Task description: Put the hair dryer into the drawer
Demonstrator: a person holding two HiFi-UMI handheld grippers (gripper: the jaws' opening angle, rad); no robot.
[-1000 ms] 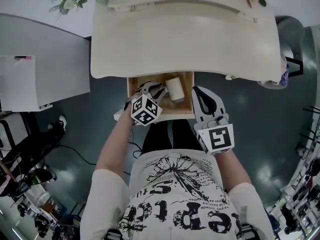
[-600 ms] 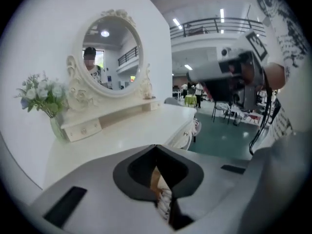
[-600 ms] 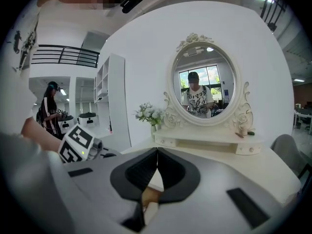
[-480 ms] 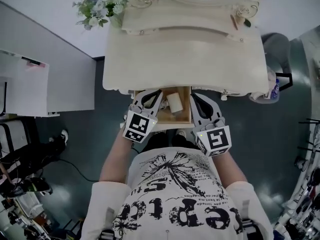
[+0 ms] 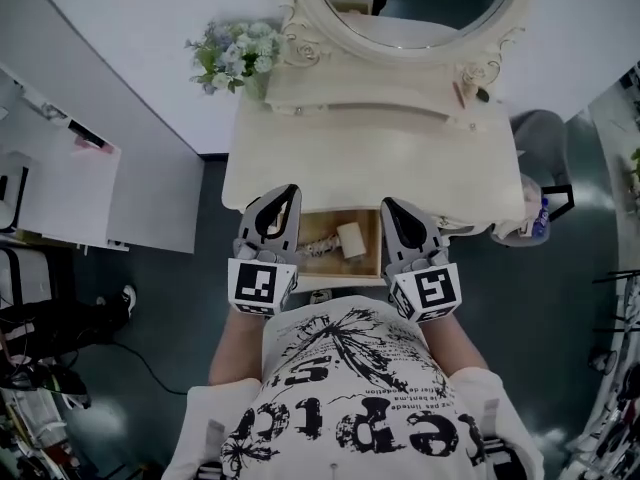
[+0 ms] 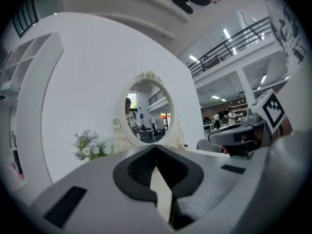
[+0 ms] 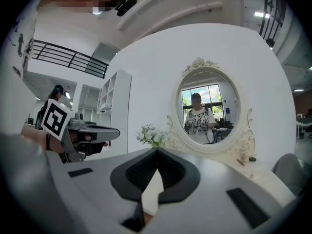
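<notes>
The white hair dryer [image 5: 350, 239] lies inside the open wooden drawer [image 5: 312, 230] under the cream dressing table [image 5: 370, 148]. My left gripper [image 5: 290, 191] is held above the drawer's left side, shut and empty. My right gripper [image 5: 387, 206] hangs over the drawer's right edge, also shut with nothing in it. Both point level toward the table. In the left gripper view the left gripper [image 6: 156, 146] has its jaws meeting in front of the oval mirror [image 6: 146, 116]. The right gripper view shows the right gripper [image 7: 157, 150] closed the same way.
An ornate oval mirror [image 5: 415, 8] stands at the table's back, with a vase of flowers [image 5: 232, 53] at the left and small items [image 5: 468, 92] at the right. A white cabinet [image 5: 60, 183] is to the left. A round seat [image 5: 540, 133] is right of the table.
Both grippers have risen out of the drawer area, the left one much more, and the left jaws have closed. The hair dryer stays in the drawer. The head view now takes in the mirror.
</notes>
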